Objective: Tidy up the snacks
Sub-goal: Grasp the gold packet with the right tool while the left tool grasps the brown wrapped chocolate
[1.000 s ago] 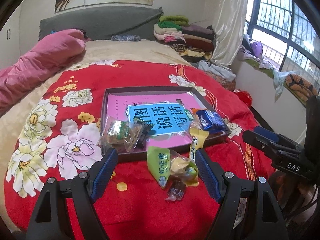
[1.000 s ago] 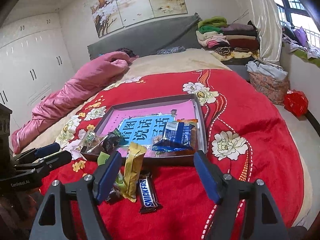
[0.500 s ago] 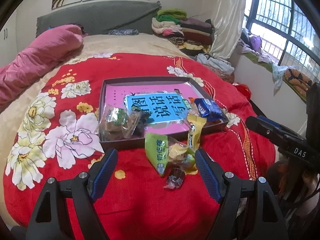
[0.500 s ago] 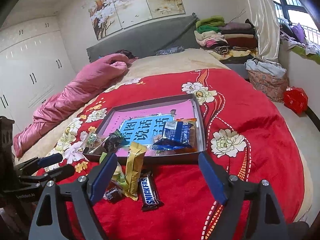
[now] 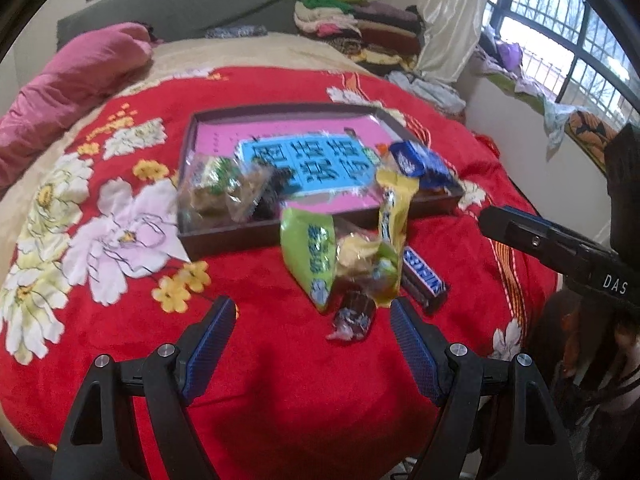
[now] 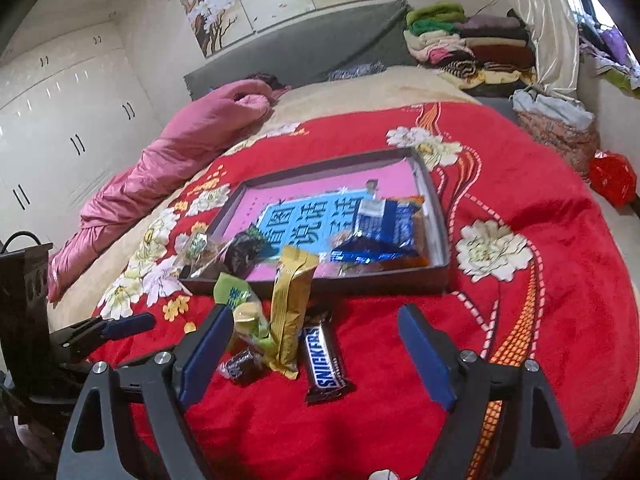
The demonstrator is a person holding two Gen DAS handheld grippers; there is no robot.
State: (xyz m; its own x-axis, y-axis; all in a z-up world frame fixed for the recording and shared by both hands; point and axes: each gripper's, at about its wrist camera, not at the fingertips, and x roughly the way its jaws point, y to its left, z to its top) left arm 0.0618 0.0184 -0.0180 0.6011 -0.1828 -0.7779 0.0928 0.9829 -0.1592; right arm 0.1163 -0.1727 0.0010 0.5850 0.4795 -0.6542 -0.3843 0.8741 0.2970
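Note:
A shallow dark tray (image 5: 224,236) (image 6: 434,216) with a pink and blue printed floor lies on the red flowered blanket. It holds clear-wrapped snacks (image 5: 218,194) at its near left and blue packets (image 5: 420,160) (image 6: 380,228) at its right. In front of the tray lie a green packet (image 5: 308,256), a yellow packet (image 6: 290,312), a Snickers bar (image 6: 324,360) (image 5: 424,280) and a small dark candy (image 5: 352,318) (image 6: 240,366). My left gripper (image 5: 312,328) is open and empty, just short of the dark candy. My right gripper (image 6: 316,344) is open and empty, around the Snickers bar's near end.
A pink quilt (image 6: 168,152) lies along the bed's left side. Folded clothes (image 6: 468,40) are stacked at the headboard's right. A red bag (image 6: 612,176) sits on the floor to the right. A window (image 5: 560,28) is on the right wall.
Both grippers have pulled back and lowered toward the loose snacks in front of the tray. The Snickers bar now shows in the left wrist view. Nothing was picked up.

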